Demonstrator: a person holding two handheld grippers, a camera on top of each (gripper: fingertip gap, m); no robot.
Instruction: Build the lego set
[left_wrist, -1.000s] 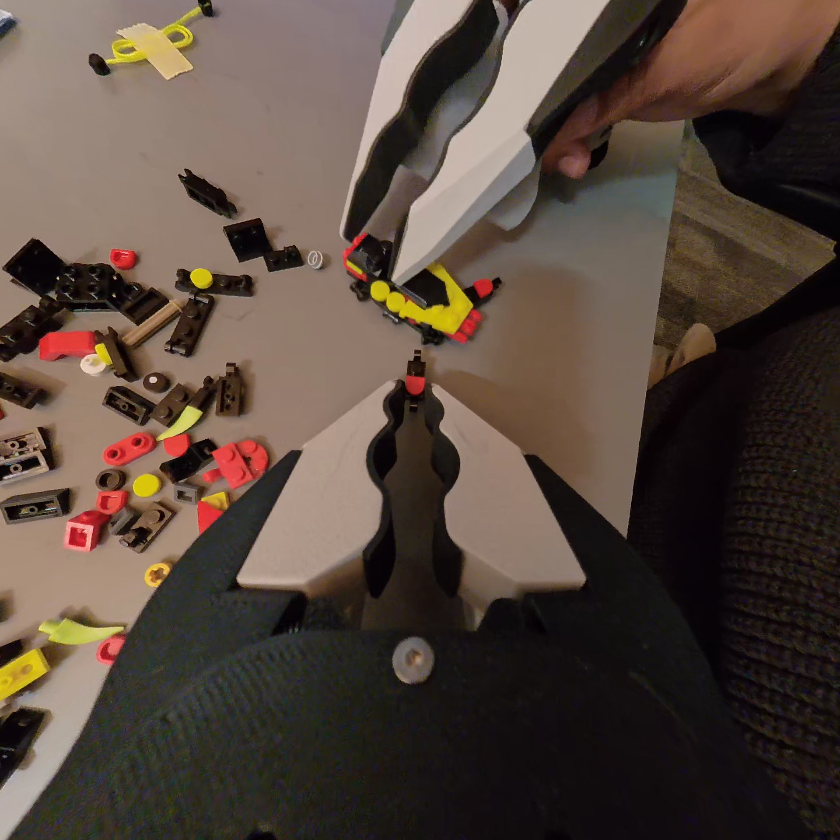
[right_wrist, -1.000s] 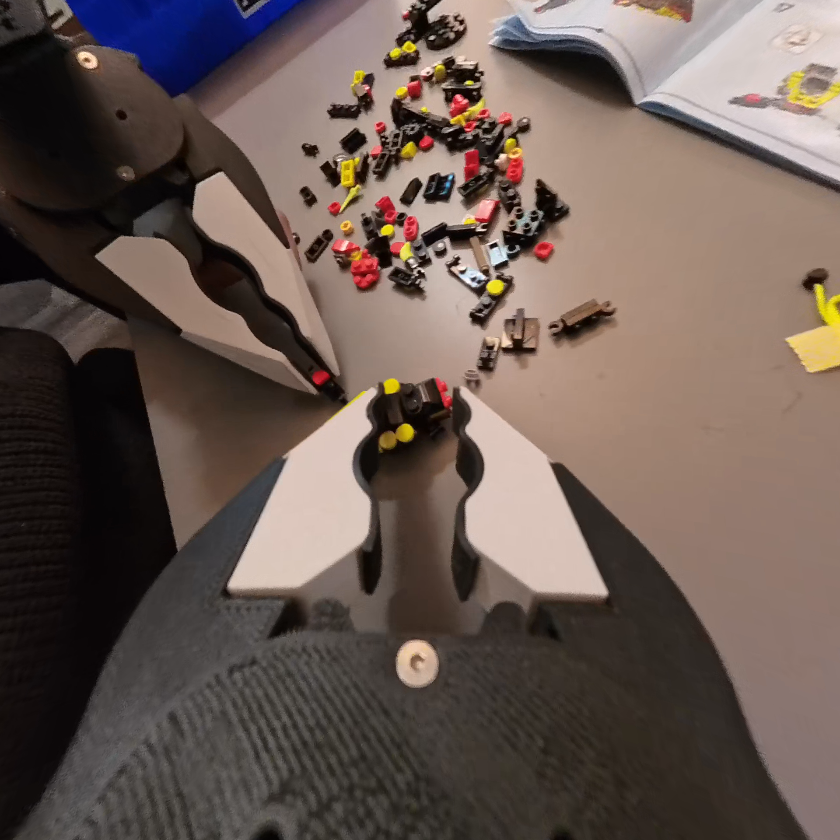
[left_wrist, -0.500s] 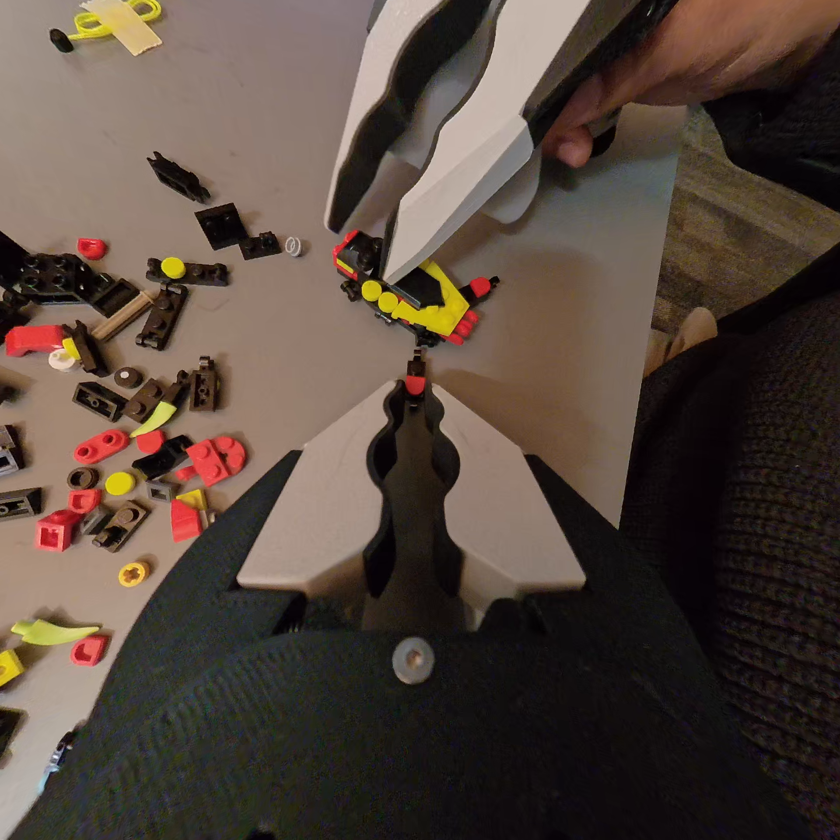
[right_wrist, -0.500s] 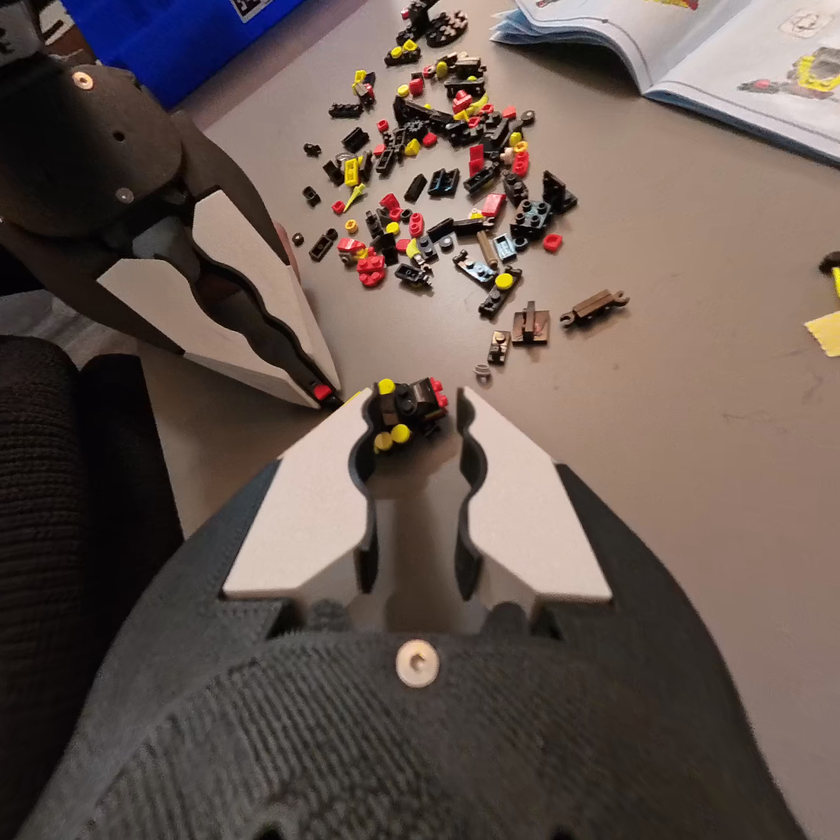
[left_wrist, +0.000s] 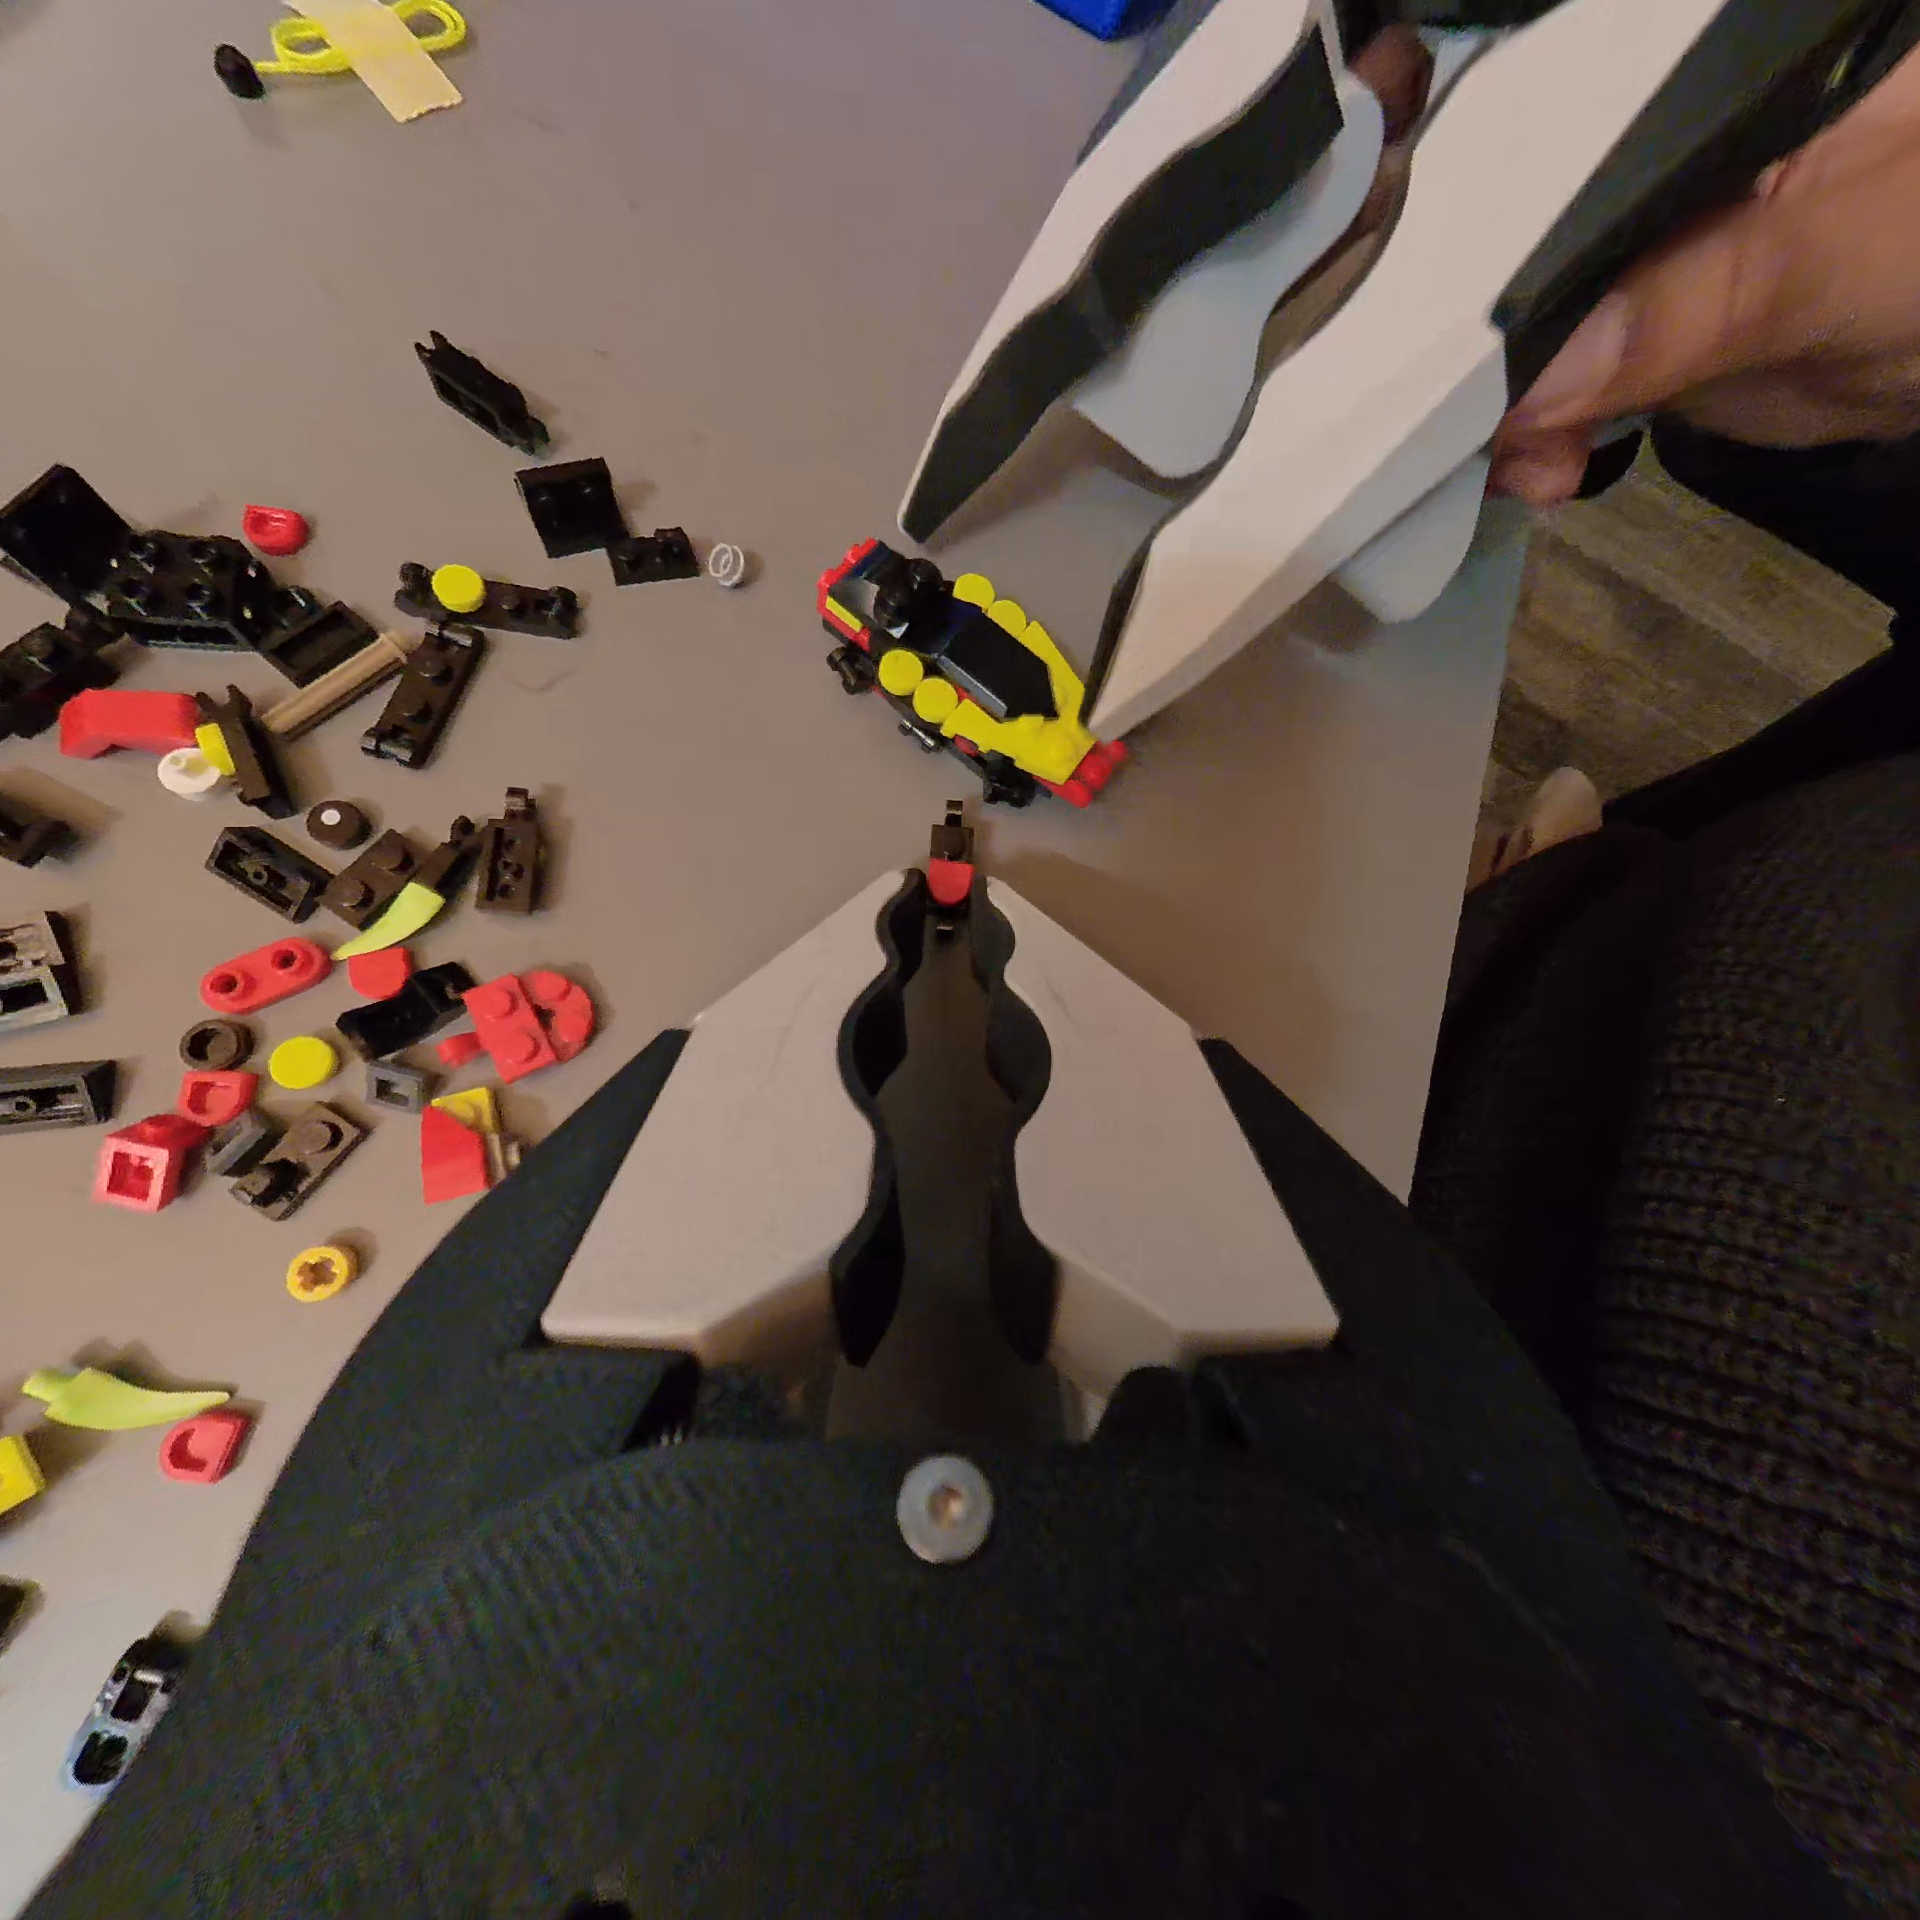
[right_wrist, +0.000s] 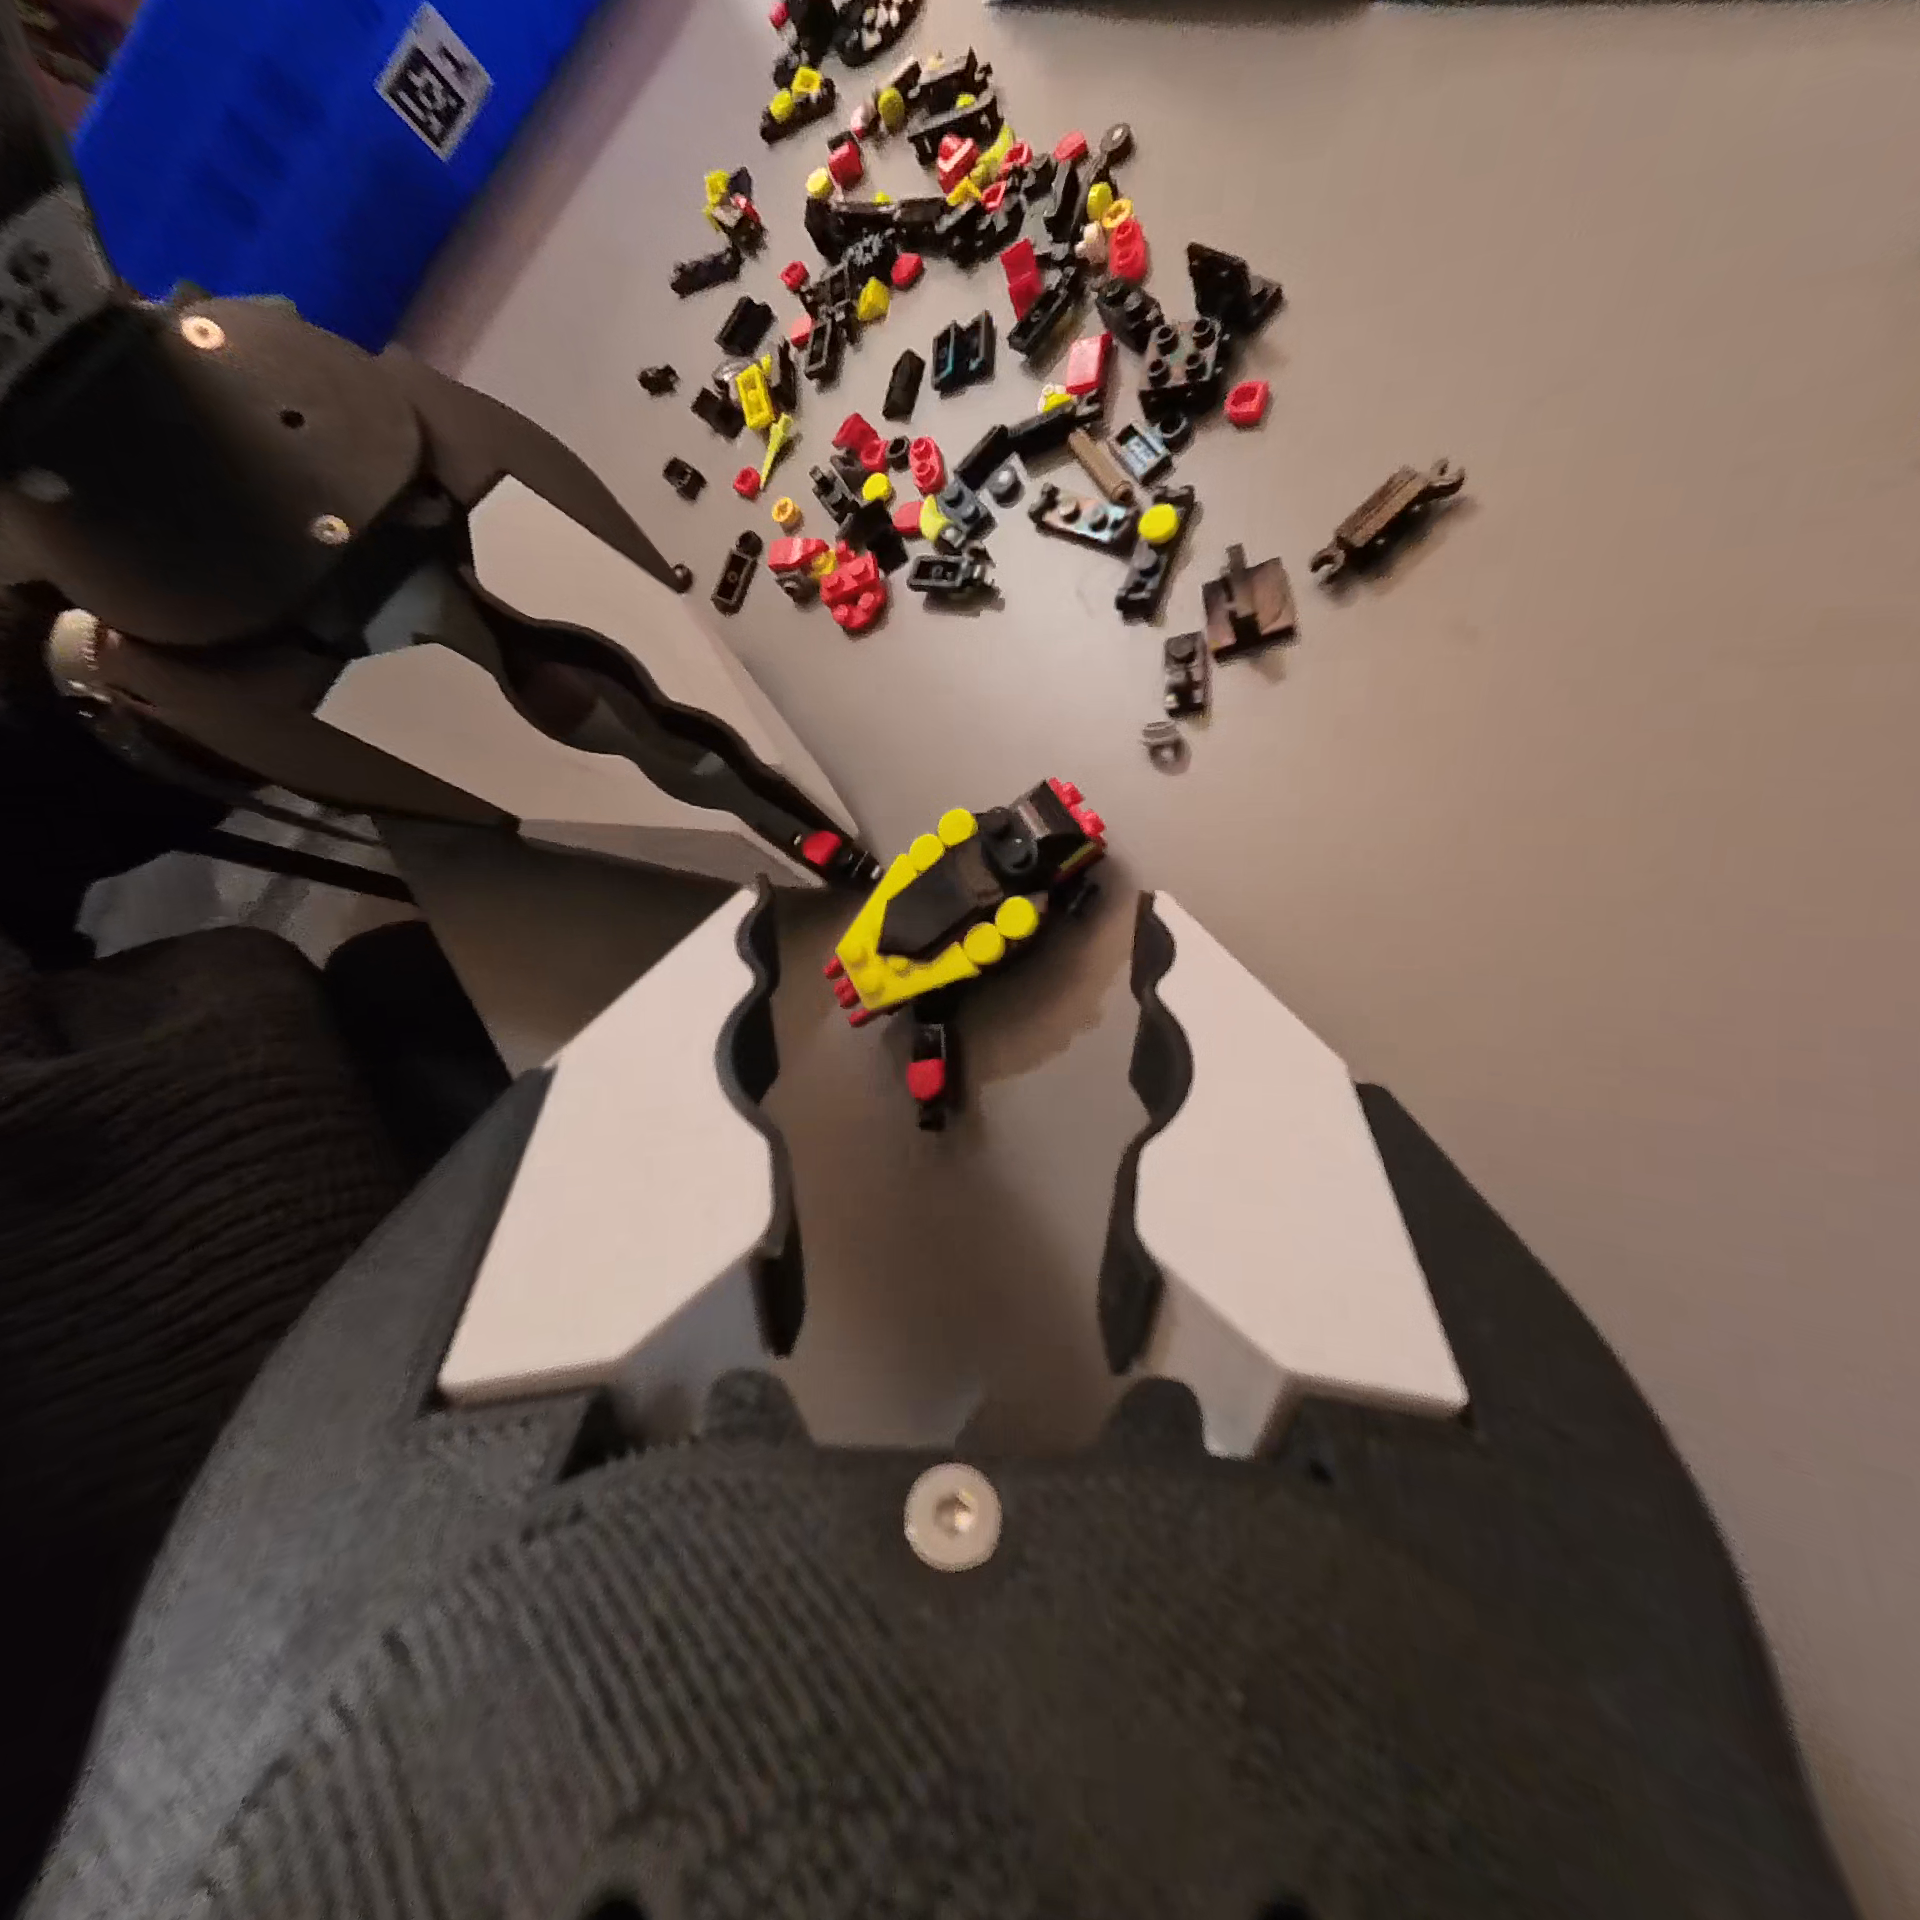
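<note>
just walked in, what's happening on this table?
A person works two handheld grippers over a grey table strewn with loose bricks. The left gripper is shut on a small red-and-black piece, held close to a yellow, black and red model. The right gripper is open, its fingers either side of the model, not gripping it.

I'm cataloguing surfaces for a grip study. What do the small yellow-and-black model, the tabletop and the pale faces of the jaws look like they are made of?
Model: hard moulded plastic, glossy; studs and crisp edges catch light.
Tabletop: smooth grey, probably laminate; matte with a faint sheen and no grain.
Jaw faces: matte pale grey, likely printed plastic, to judge by the ribbed black body behind them.
</note>
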